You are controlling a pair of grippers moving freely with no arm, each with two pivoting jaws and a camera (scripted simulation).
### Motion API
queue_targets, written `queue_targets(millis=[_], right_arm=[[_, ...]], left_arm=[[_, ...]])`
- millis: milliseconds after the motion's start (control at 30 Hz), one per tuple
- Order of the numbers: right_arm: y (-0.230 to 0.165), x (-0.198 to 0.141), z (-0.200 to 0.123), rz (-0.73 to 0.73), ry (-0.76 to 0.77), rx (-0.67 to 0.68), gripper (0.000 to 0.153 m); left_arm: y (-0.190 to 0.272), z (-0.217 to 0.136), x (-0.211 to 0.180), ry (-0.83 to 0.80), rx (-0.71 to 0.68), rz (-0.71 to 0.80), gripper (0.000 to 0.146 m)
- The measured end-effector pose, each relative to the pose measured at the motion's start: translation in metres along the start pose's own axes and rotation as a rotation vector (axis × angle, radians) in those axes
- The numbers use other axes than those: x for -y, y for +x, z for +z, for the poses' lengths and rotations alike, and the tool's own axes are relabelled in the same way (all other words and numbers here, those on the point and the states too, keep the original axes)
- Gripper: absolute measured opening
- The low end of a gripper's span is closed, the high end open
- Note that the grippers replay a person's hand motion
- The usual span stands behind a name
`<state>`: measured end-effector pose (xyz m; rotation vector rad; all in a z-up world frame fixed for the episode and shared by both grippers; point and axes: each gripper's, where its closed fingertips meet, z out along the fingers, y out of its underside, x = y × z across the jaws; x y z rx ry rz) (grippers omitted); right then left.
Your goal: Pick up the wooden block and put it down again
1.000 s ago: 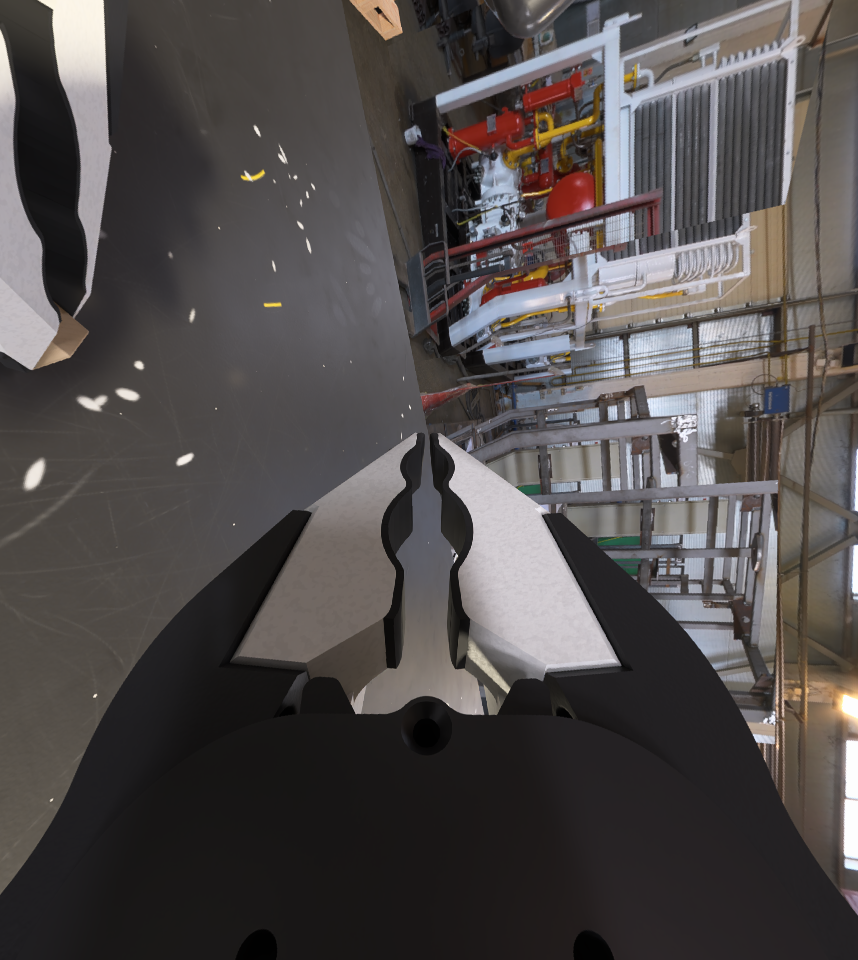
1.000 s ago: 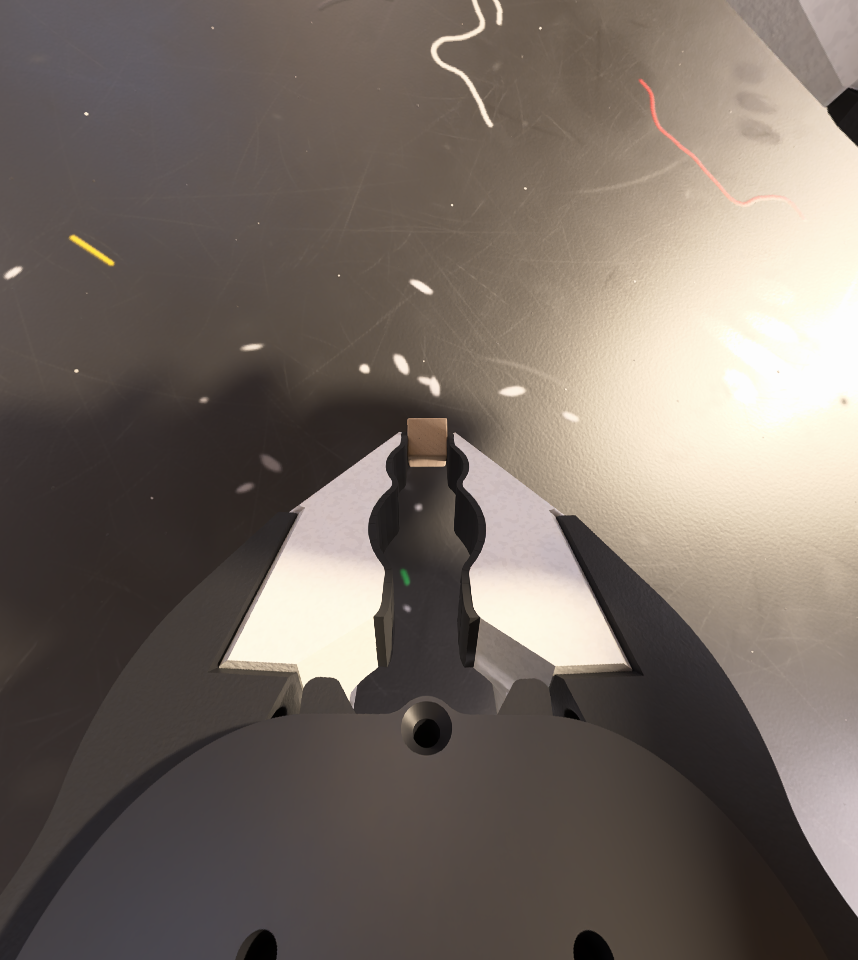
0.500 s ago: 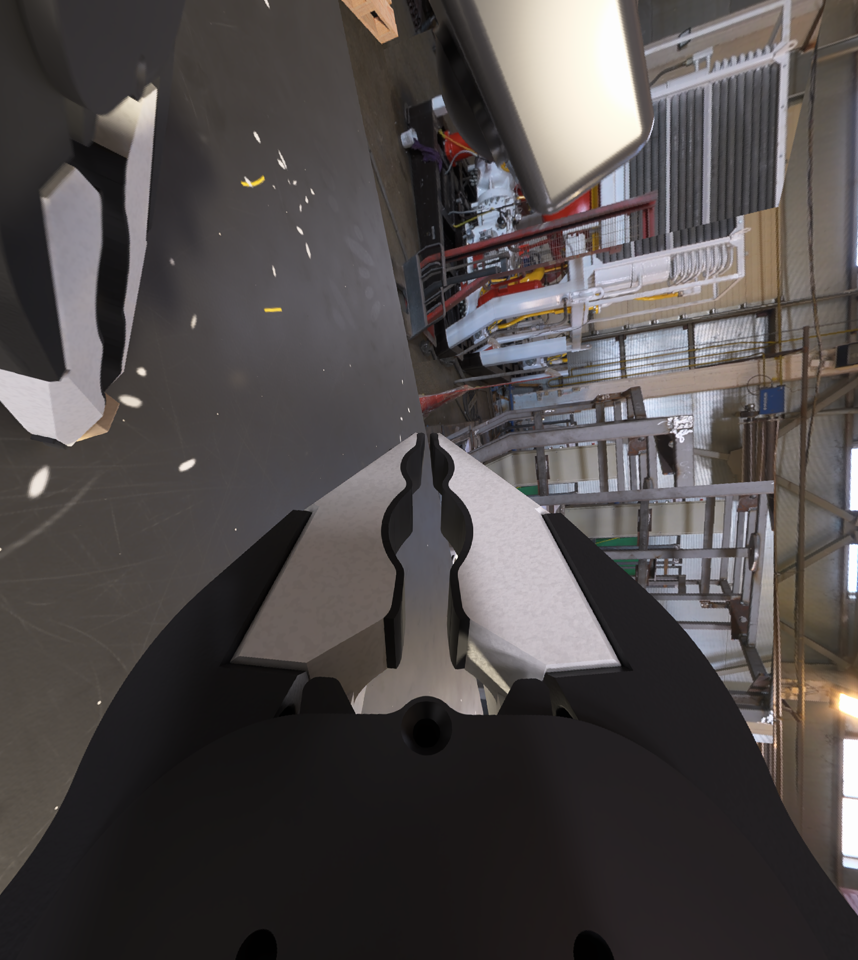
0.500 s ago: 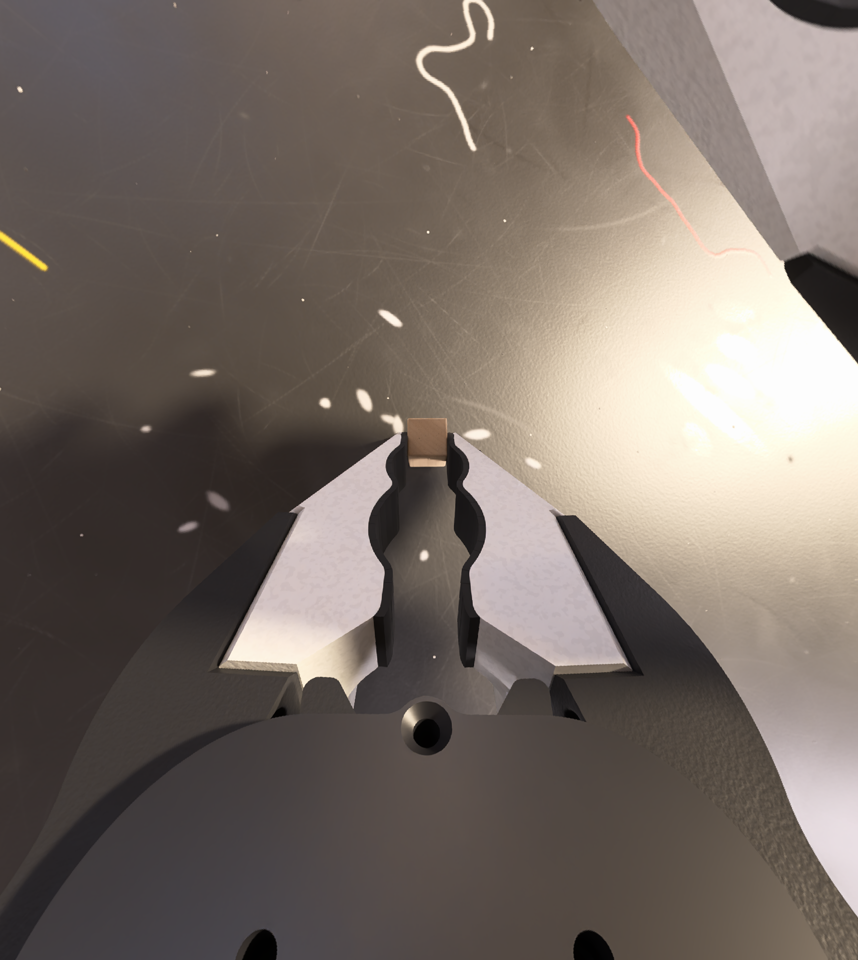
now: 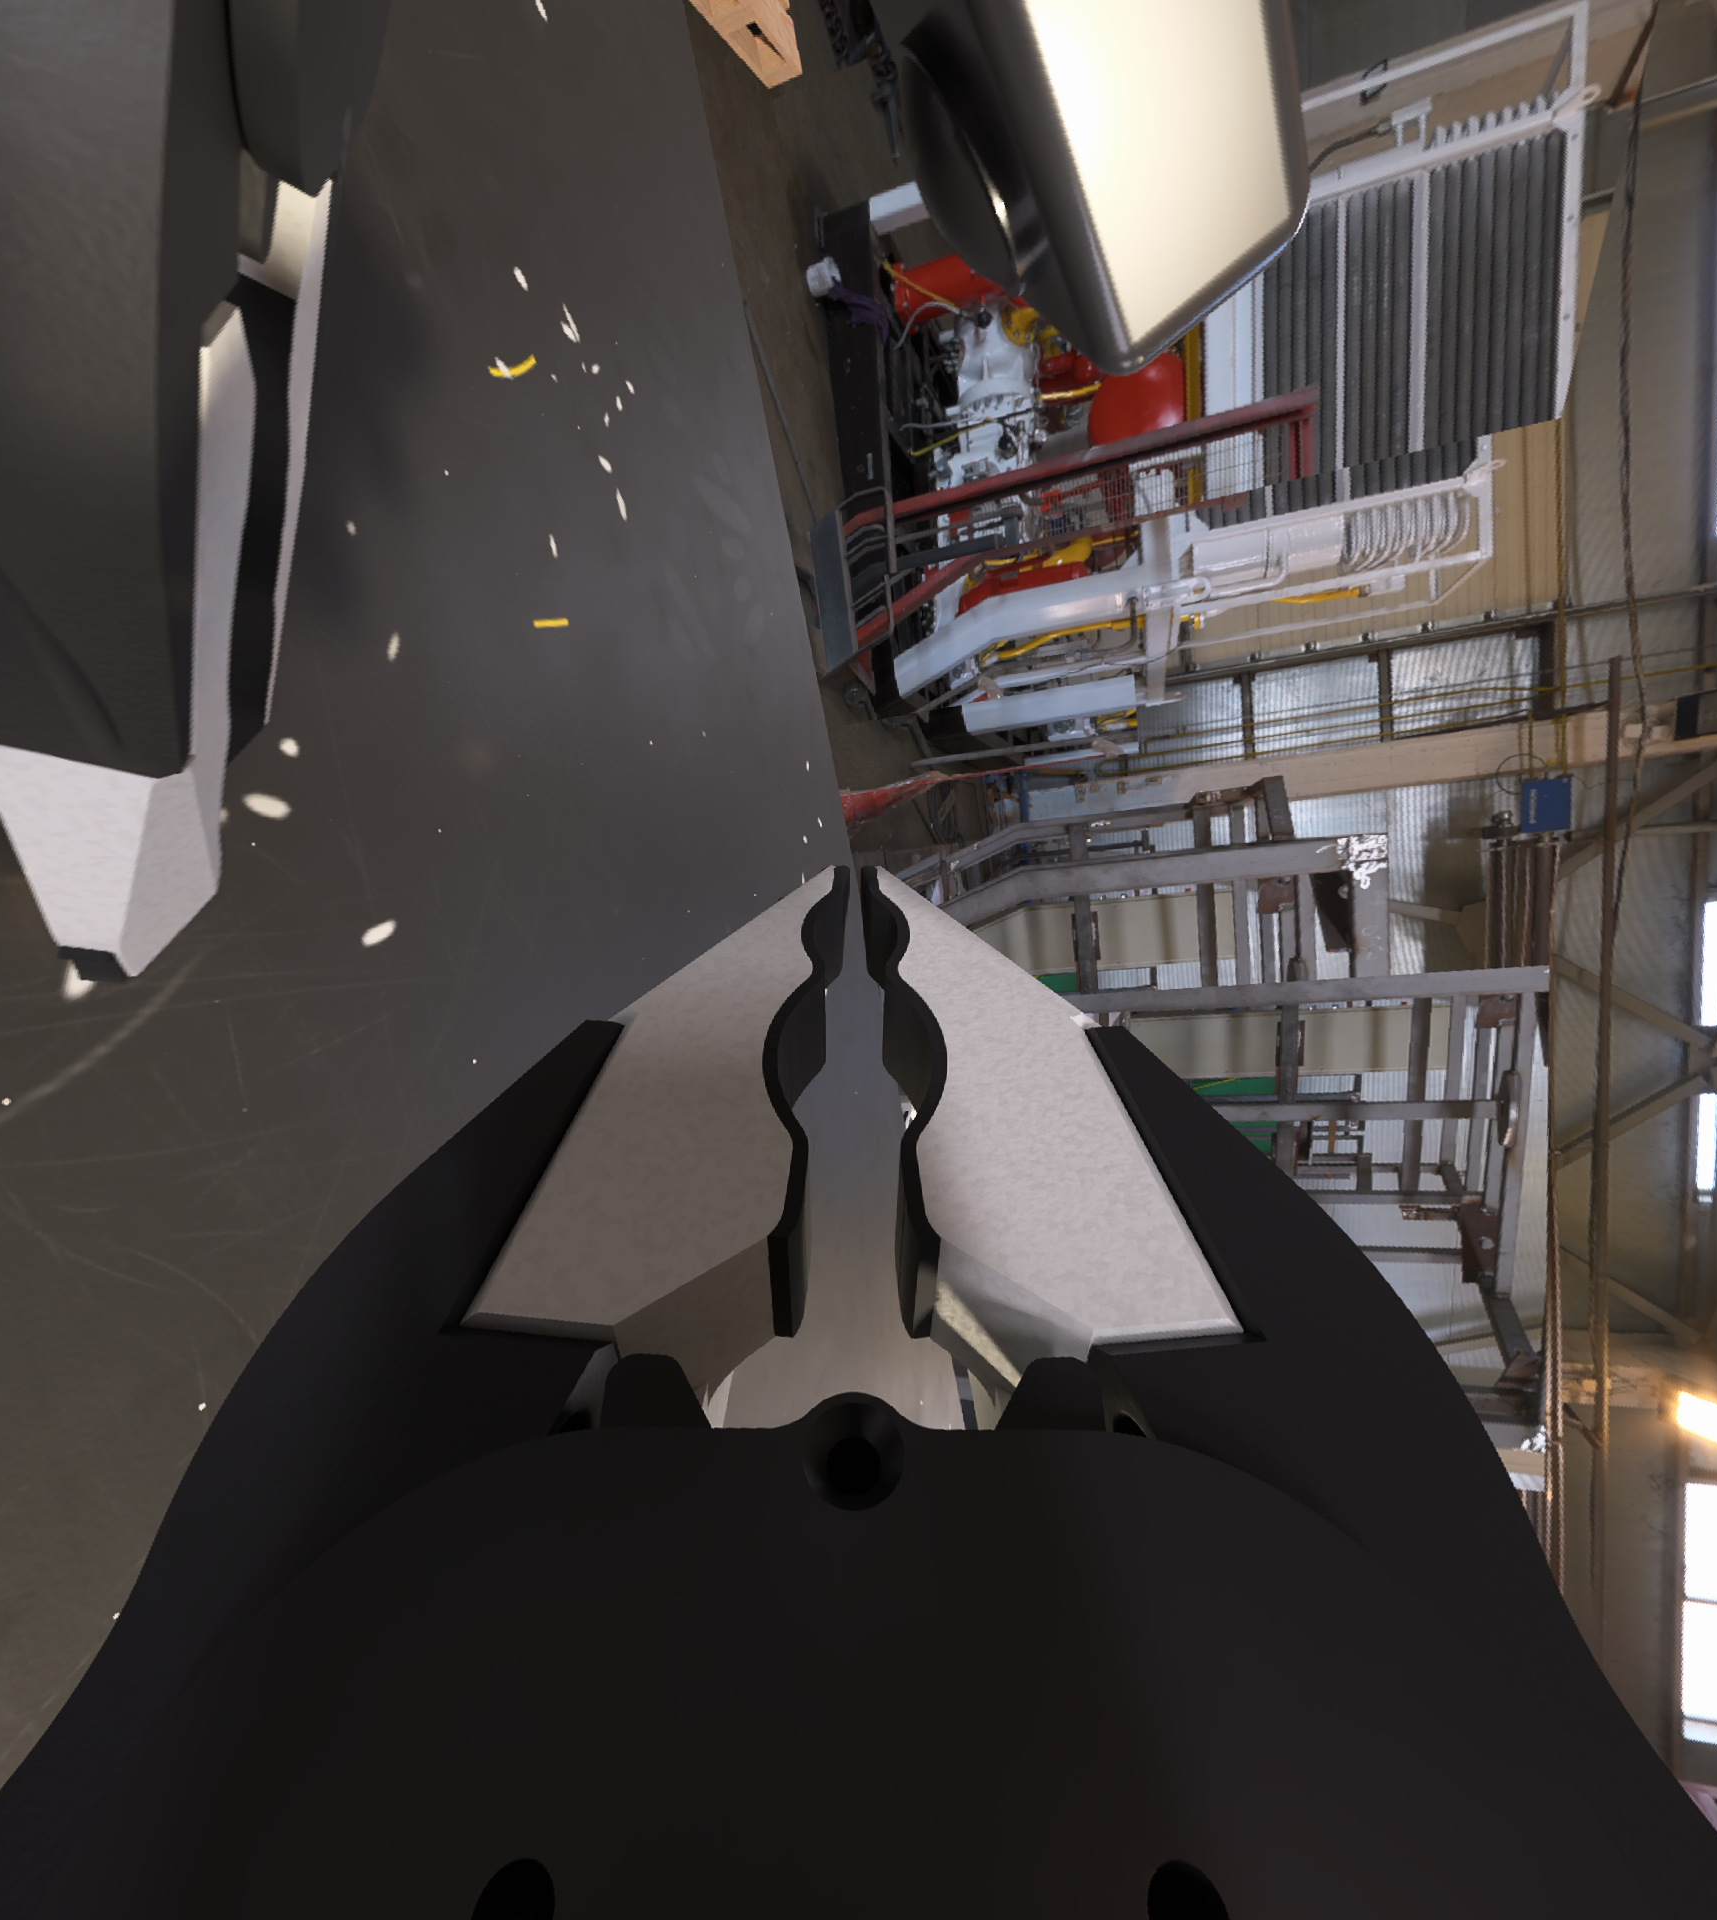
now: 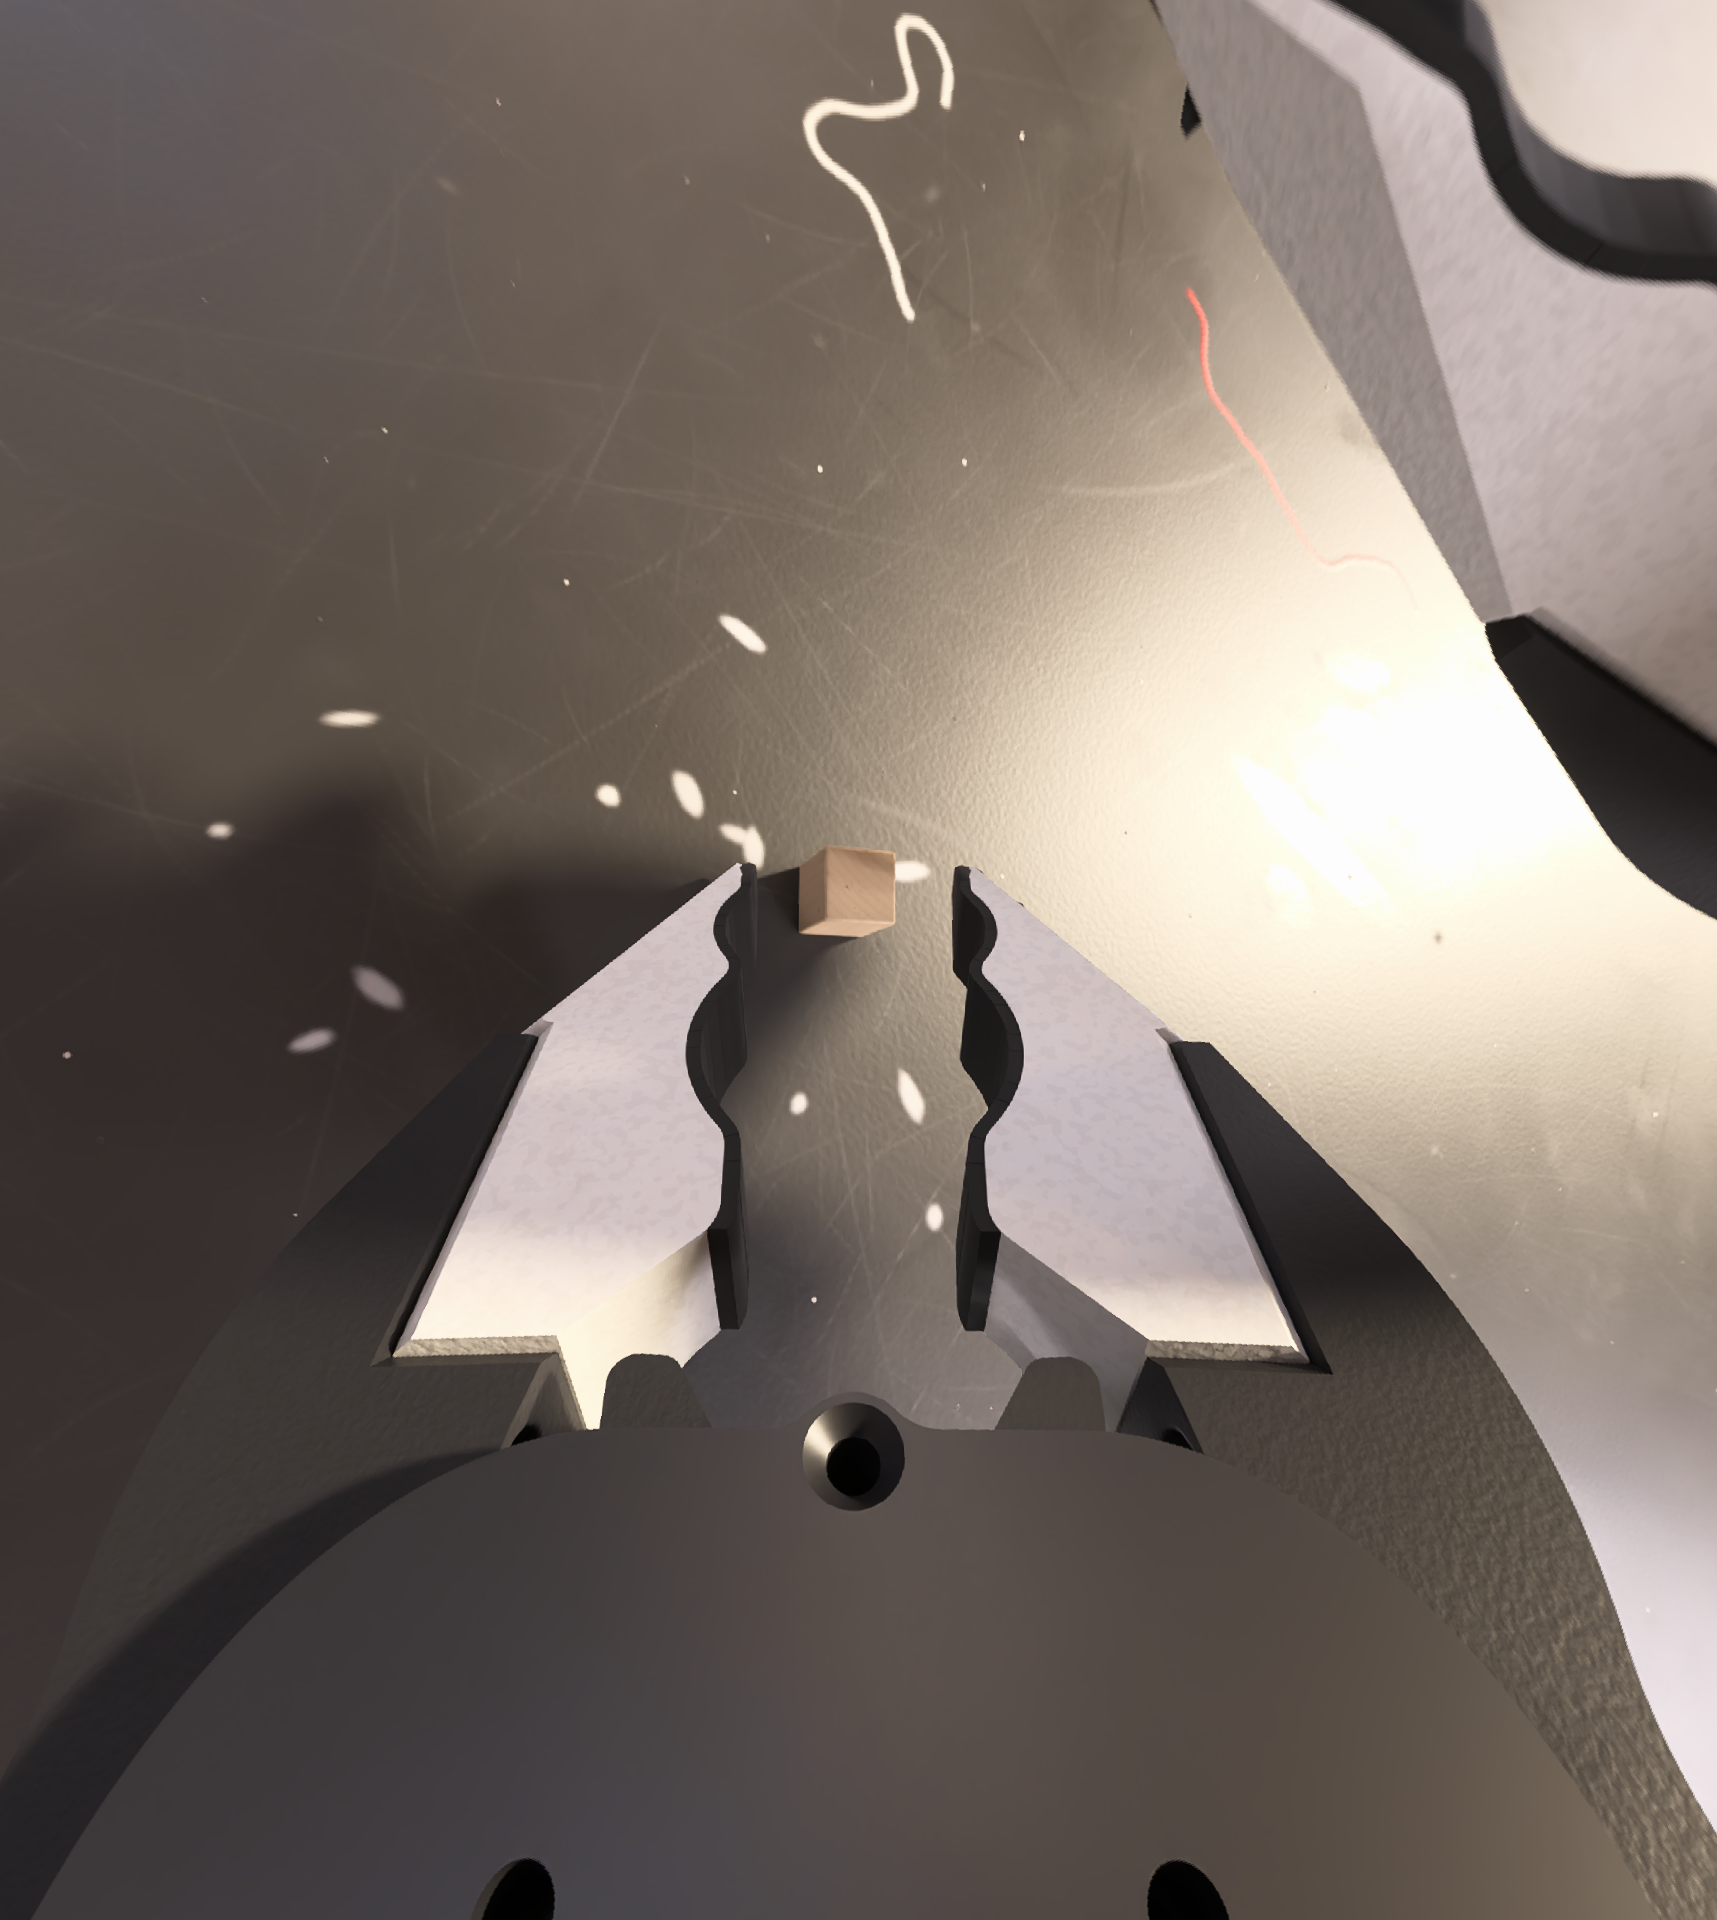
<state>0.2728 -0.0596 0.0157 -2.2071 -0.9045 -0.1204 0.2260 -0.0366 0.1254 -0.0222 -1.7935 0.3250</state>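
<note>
Wooden block (image 6: 846, 894) is sitting on the dark scratched table (image 6: 418, 416), right between the tips of the right gripper (image 6: 852, 896), whose fingers are spread wide with a gap on both sides, so nothing's gripped. Left gripper (image 5: 855, 883) is pinched nearly closed and empty, aimed past the table edge. White and red squiggles (image 6: 875, 156) lie farther out.

The wooden block (image 6: 846, 906) sits on the table (image 6: 418, 416) between the right gripper (image 6: 852, 894) fingertips.
</note>
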Motion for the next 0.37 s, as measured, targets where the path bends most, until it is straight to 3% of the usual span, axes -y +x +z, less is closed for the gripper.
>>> queue_targets(millis=[167, 367], right_arm=[[-0.007, 0.020, 0.002, 0.001, 0.100, 0.026, 0.020], [-0.006, 0.018, 0.017, -0.045, 0.062, 0.025, 0.019]], left_arm=[[0.000, 0.000, 0.001, 0.002, -0.003, 0.000, 0.002], [0.000, -0.001, 0.001, 0.003, -0.015, 0.002, 0.002]])
